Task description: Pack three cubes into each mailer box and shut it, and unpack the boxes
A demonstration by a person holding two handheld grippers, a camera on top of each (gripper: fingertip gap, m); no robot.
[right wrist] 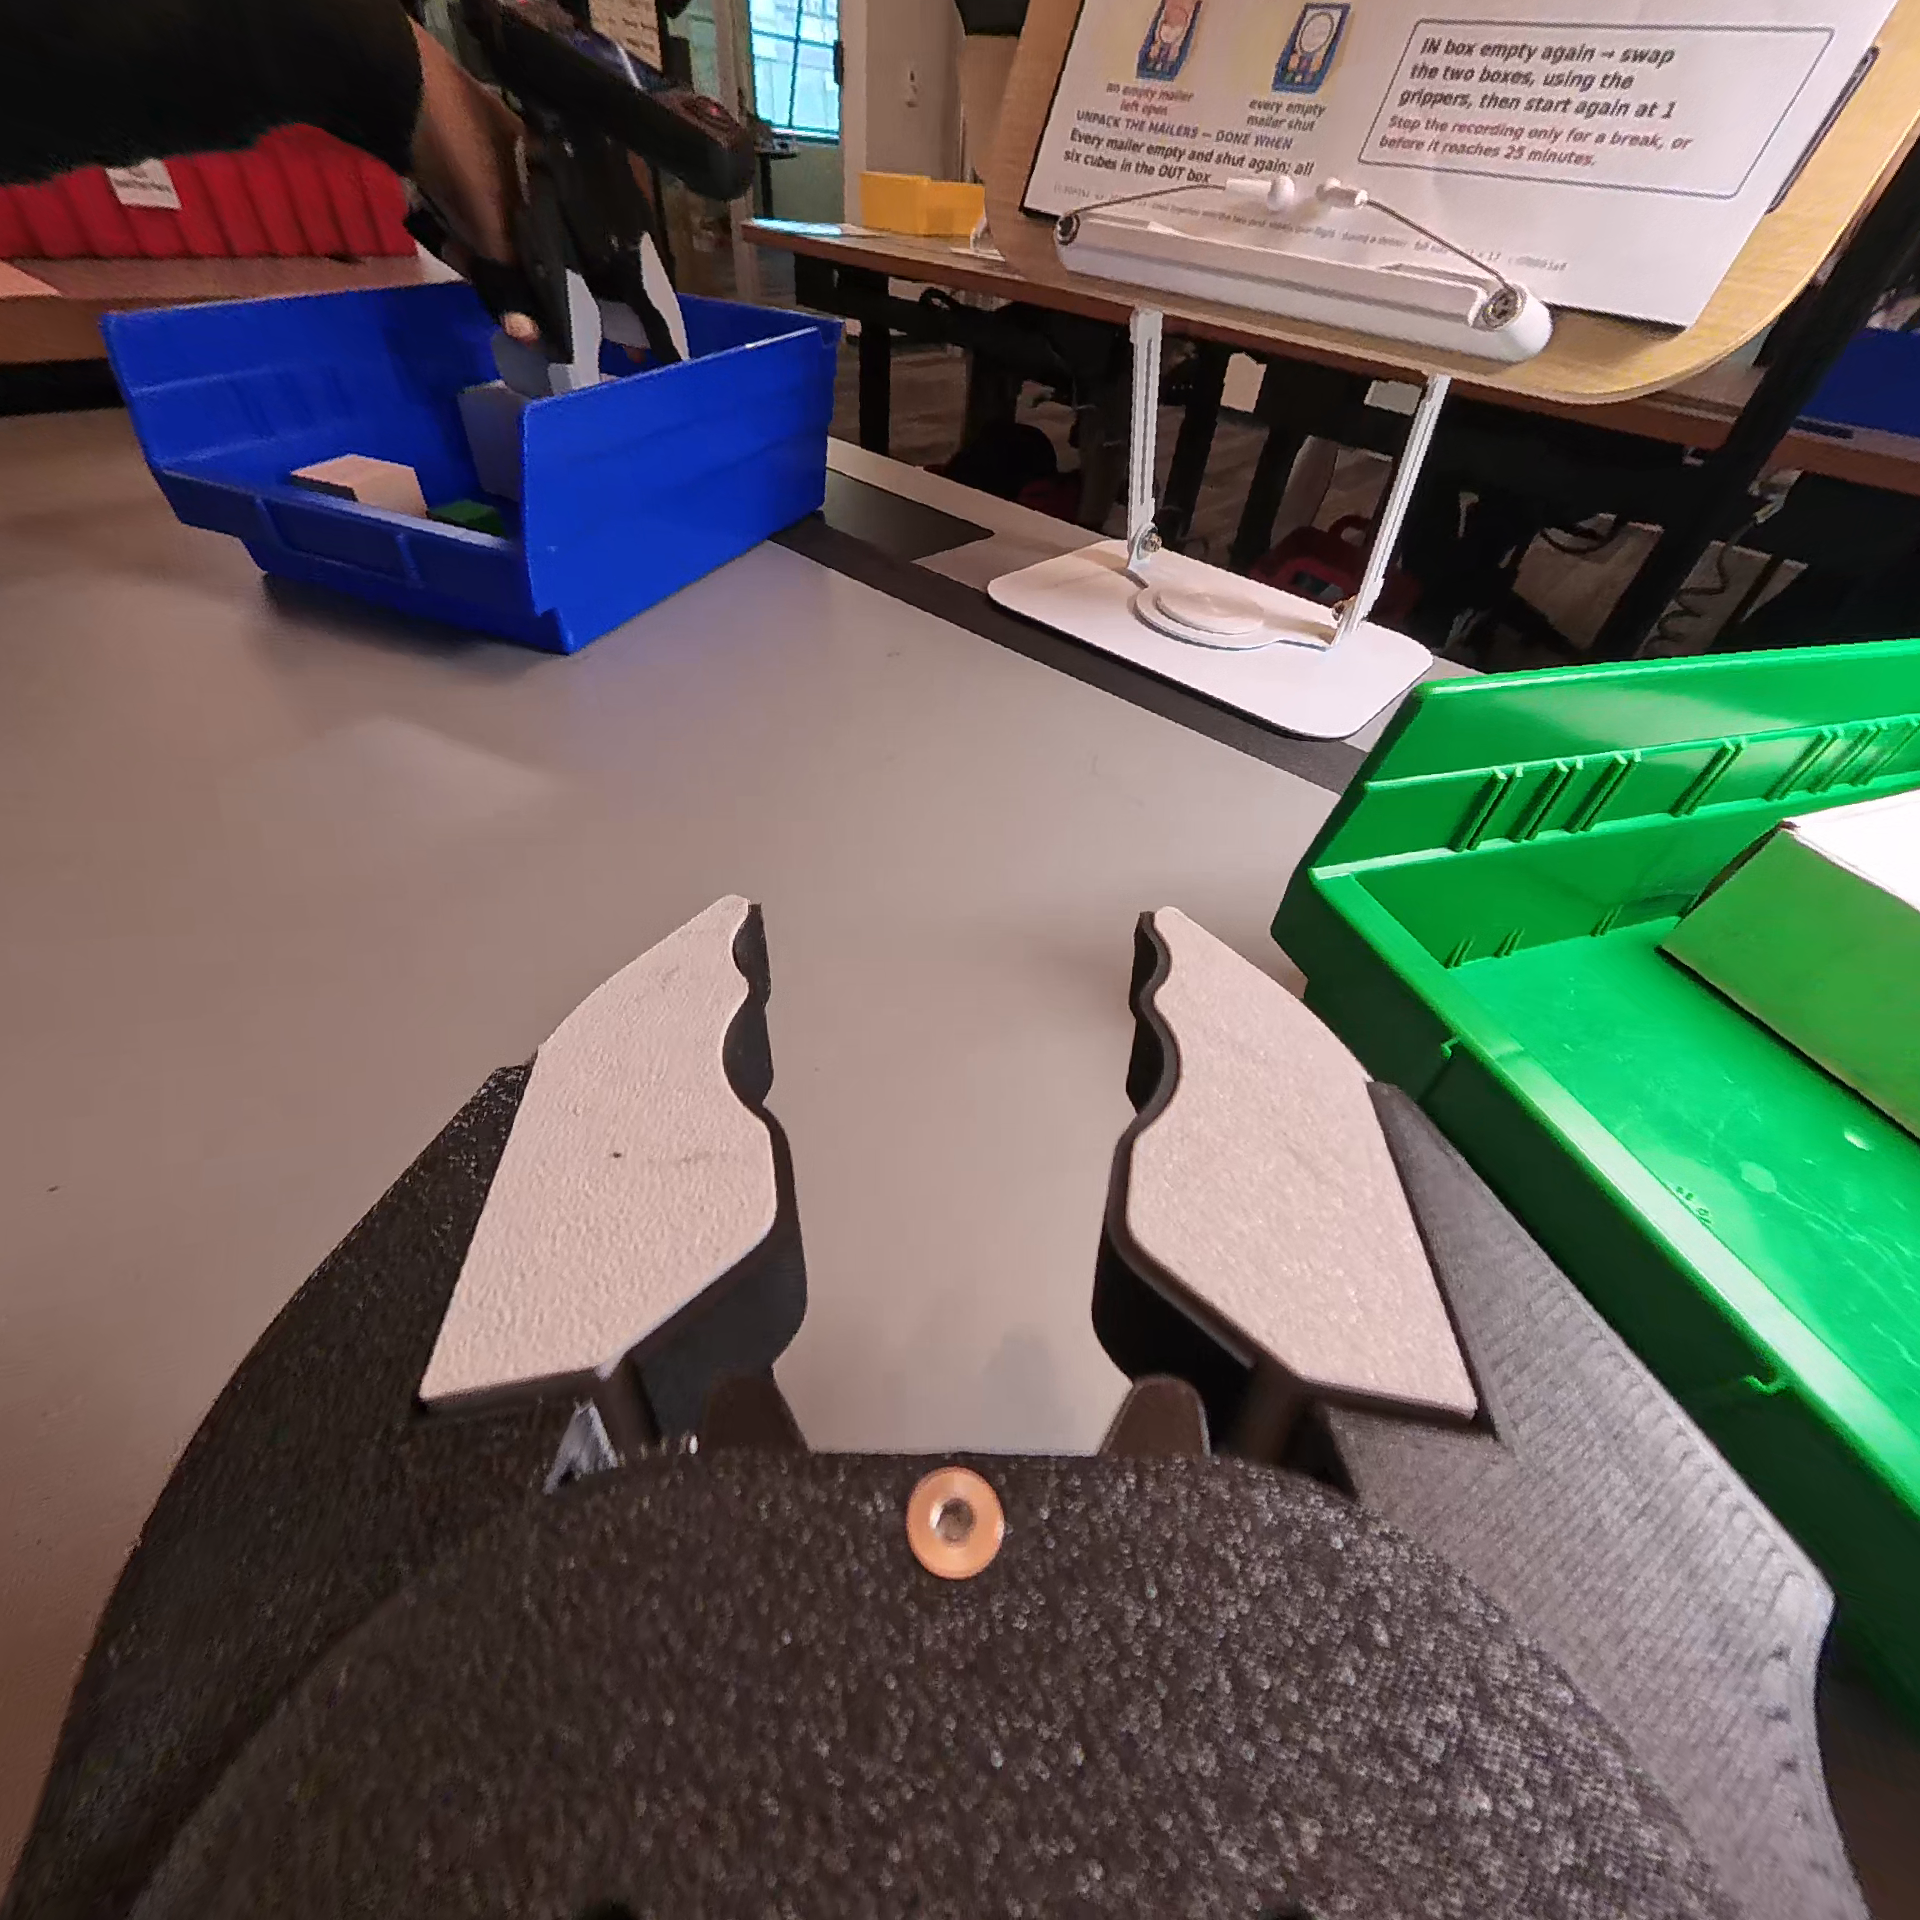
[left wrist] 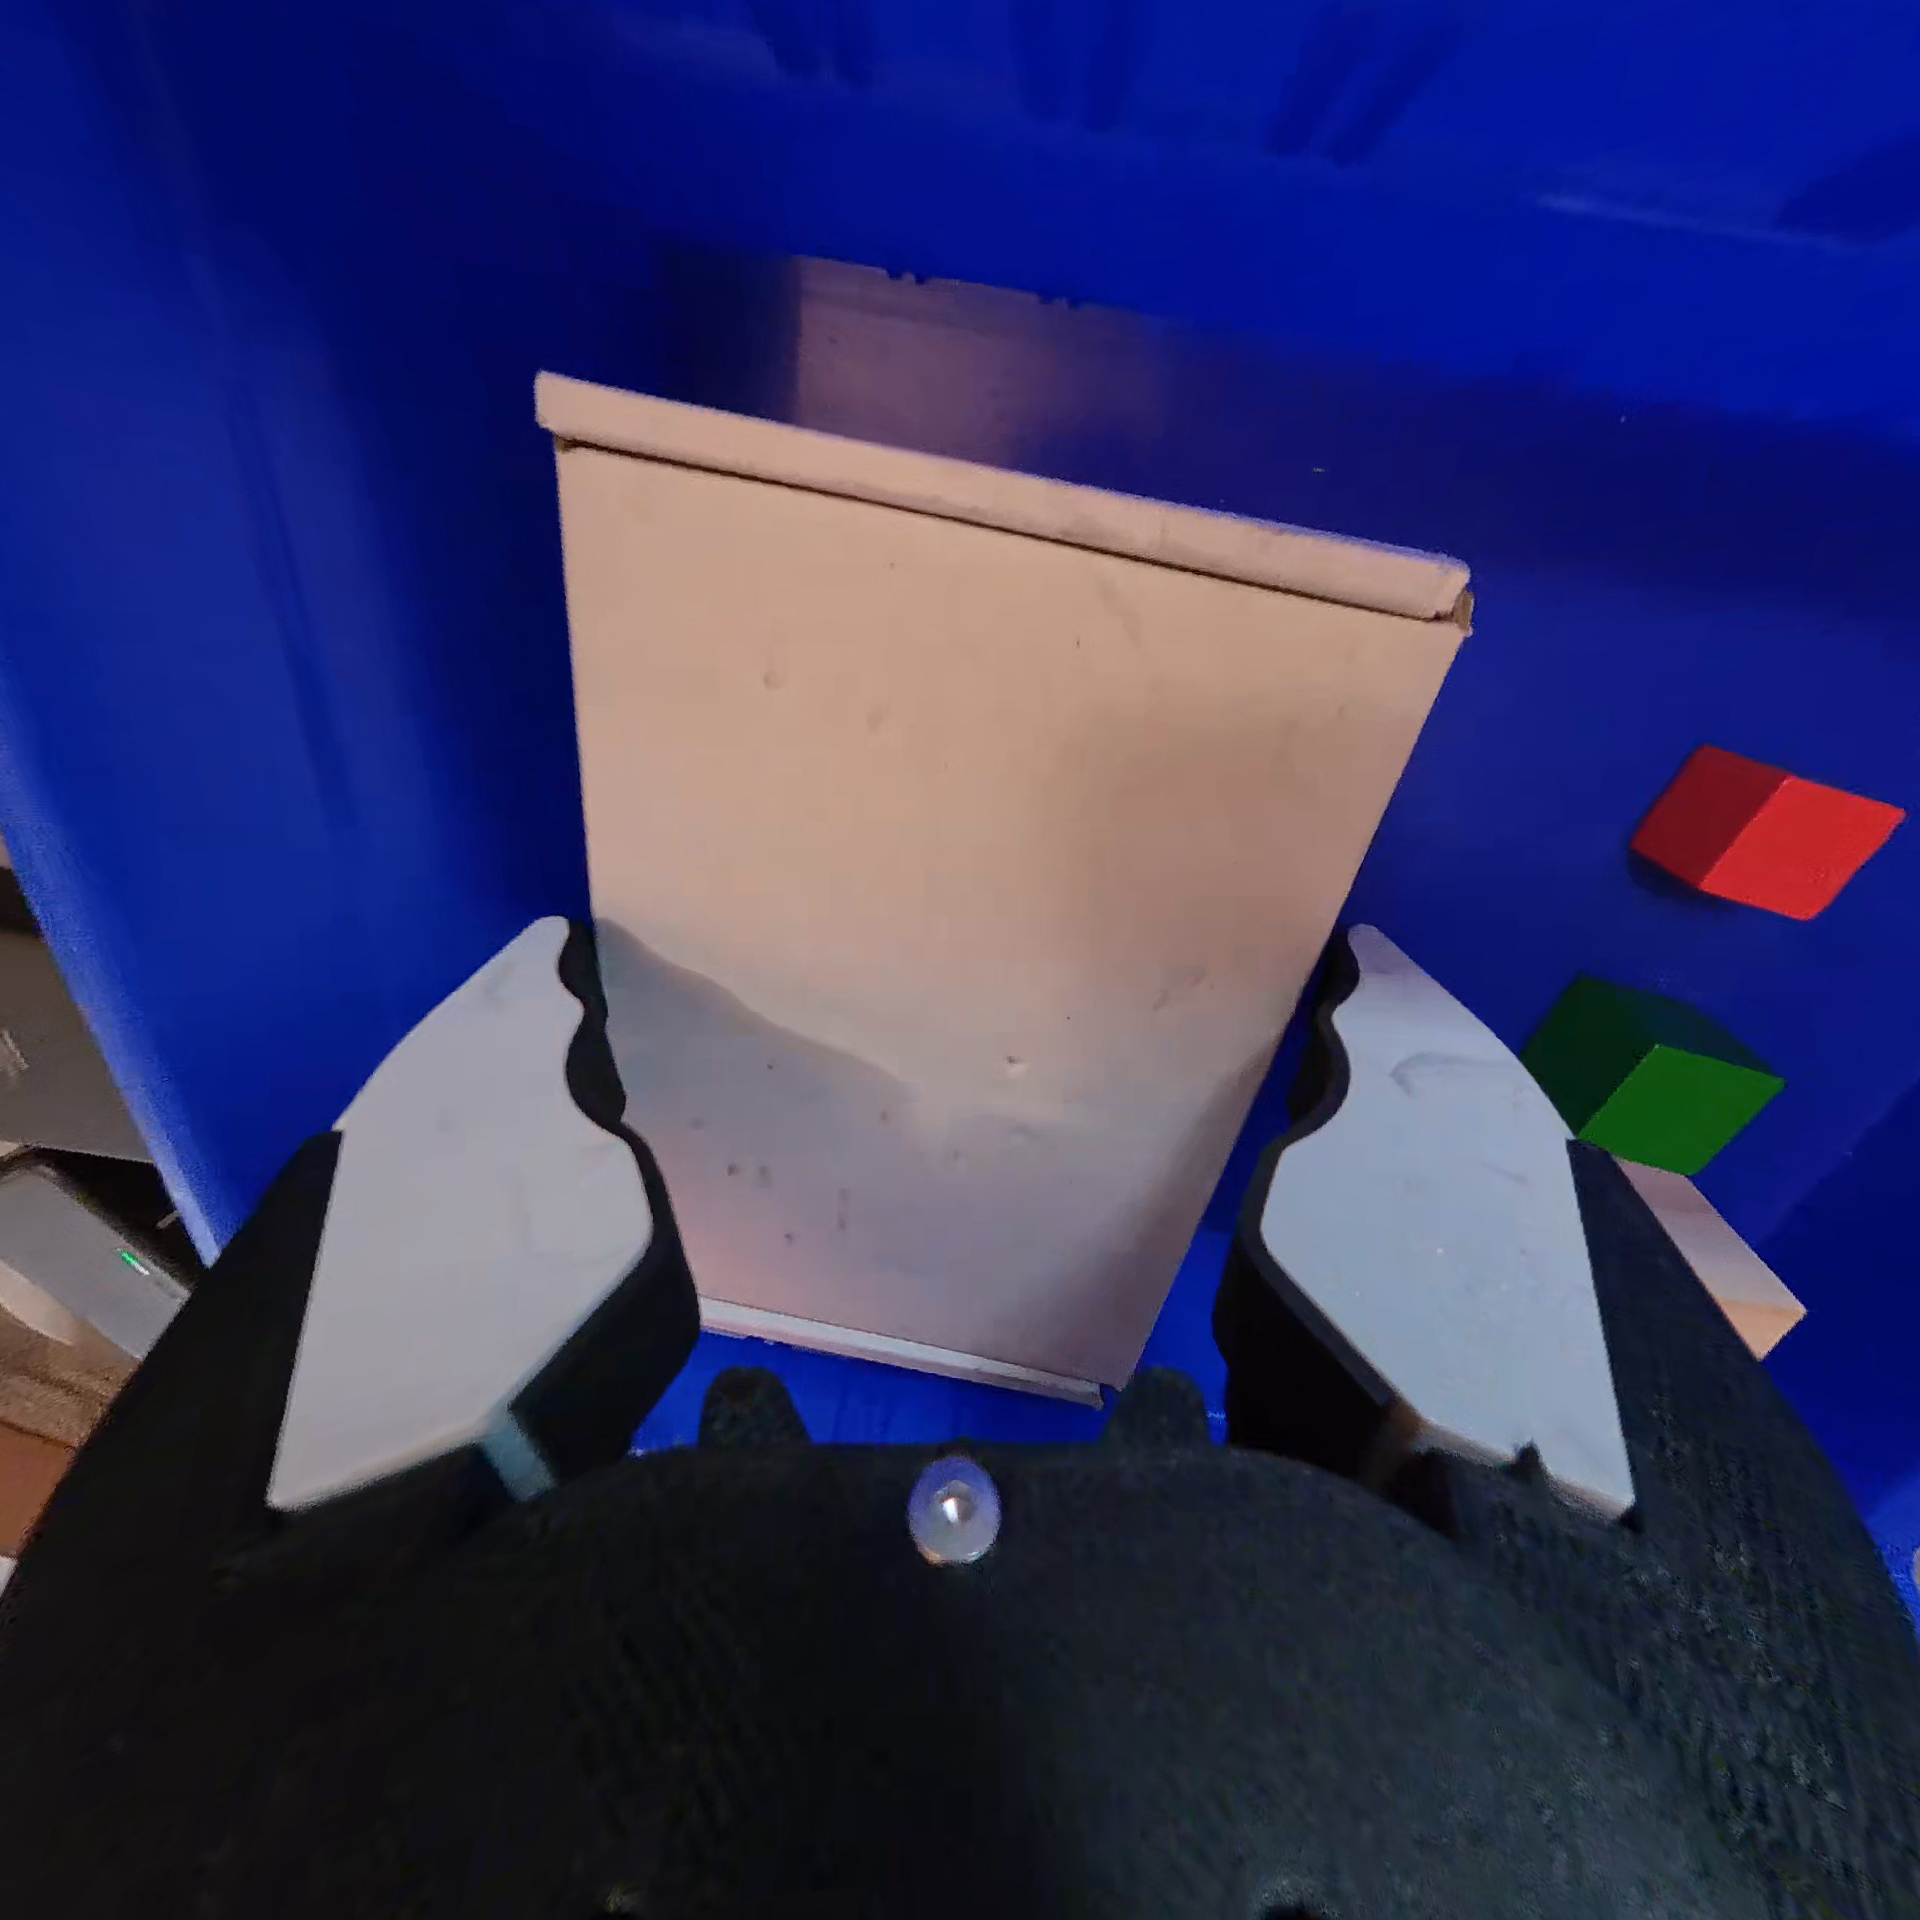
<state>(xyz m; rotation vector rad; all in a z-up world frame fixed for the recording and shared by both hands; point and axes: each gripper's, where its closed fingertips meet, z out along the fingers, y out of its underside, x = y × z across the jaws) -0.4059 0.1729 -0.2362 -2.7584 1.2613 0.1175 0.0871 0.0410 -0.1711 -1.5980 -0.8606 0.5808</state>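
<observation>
Two bins are sitting on the grey bench (right wrist: 520,831): one blue bin (right wrist: 644,468) at 11 o'clock in the right wrist view and one green bin (right wrist: 1558,1091) at 3 o'clock. Two cubes are showing in the left wrist view, one red cube (left wrist: 1766,831) at 3 o'clock and one green cube (left wrist: 1652,1075) just below it, both lying on the blue bin's floor. Three mailer boxes are showing: one closed mailer box (left wrist: 977,883), a second mailer box (left wrist: 1714,1268) peeking out at 4 o'clock, and a white mailer box (right wrist: 1808,935) lying in the green bin. The left gripper (left wrist: 961,940) is reaching into the blue bin with its fingers spread wide, one on each side of the closed mailer box, right beside its edges; I cannot tell if they are touching it. The right gripper (right wrist: 951,925) is hanging over the bare bench, spread apart and holding nothing, well apart from the blue bin. One paper stand (right wrist: 1216,623) is standing at 1 o'clock.
</observation>
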